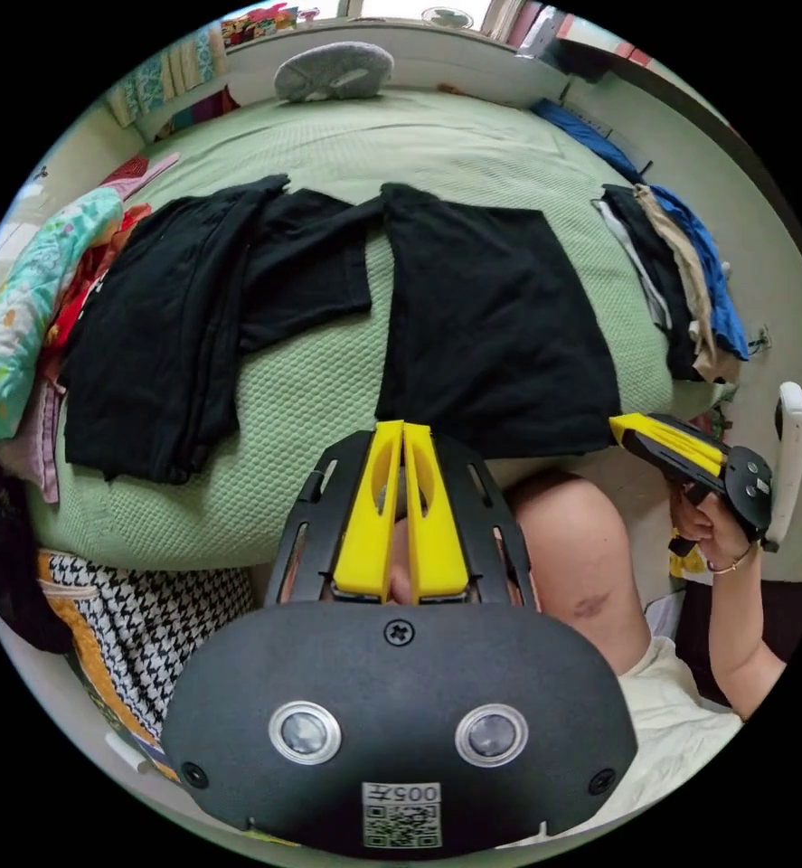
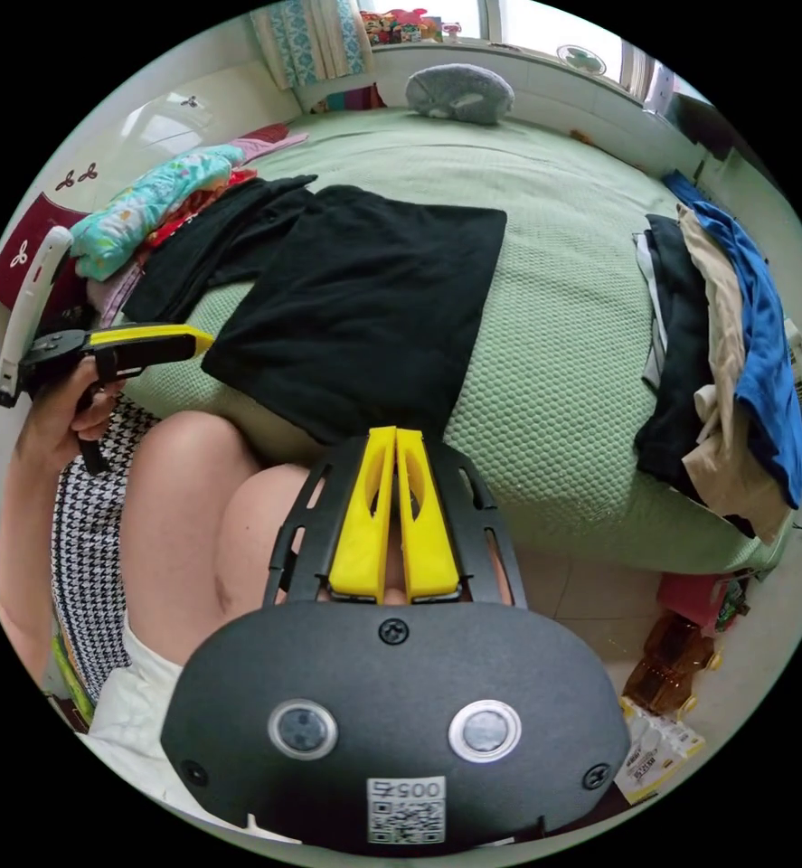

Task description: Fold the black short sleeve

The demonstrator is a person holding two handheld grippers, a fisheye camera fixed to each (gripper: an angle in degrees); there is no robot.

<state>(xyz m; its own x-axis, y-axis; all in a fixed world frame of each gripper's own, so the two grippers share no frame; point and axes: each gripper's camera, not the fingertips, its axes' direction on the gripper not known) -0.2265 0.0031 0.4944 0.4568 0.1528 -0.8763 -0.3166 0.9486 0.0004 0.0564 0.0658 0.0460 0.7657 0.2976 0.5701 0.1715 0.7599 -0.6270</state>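
a bed (image 1: 328,380) with a green textured cover (image 2: 554,362) takes up most of the room. beyond it a pale ledge (image 2: 545,72) runs under bright windows (image 2: 518,23), with patterned curtains (image 2: 315,41) at one end. daylight falls evenly. pale floor tiles (image 2: 581,588) show beside the bed.

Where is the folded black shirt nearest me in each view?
Left gripper view: the folded black shirt lies right of centre on the green bed, just above the left gripper.
Right gripper view: it lies left of centre, above the right gripper.
Shared landmark: the grey cushion at the bed's far end, also seen in the right gripper view.
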